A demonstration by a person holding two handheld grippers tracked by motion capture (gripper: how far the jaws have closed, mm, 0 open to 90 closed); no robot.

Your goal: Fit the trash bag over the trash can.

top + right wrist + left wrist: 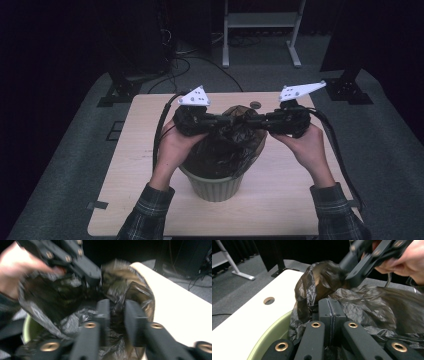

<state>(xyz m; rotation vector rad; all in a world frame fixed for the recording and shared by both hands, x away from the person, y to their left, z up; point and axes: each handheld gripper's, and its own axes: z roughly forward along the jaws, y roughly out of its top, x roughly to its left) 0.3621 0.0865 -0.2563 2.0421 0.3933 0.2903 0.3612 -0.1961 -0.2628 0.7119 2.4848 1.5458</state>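
At the left of the high view, the left tongs [227, 120] pointed inward over the green bin [214, 186], which stood on the desk [135, 150] between the person's forearms. In the left gripper view their jaws were pressed together, with the black film of the bin bag [367, 305] bunched around them; they looked clamped on a fold of it, though the pinched film itself was hard to make out.

In the middle, the bin bag [227, 147] rose out of the bin as a crumpled mound, its upper part gathered and lifted between the two tools. A small round hole [255, 105] lay in the desk just beyond it.

At the right, the right tongs [256, 120] faced the left ones. In the blurred right gripper view their jaws stood slightly apart with bag film [117, 290] between them, and I could not tell whether the pads pressed on it.

Judging by this, the bag was already inside the bin and its mouth had been caught at least on one side. Opening the mouth and folding it over the bin's rim appeared to be what remained.
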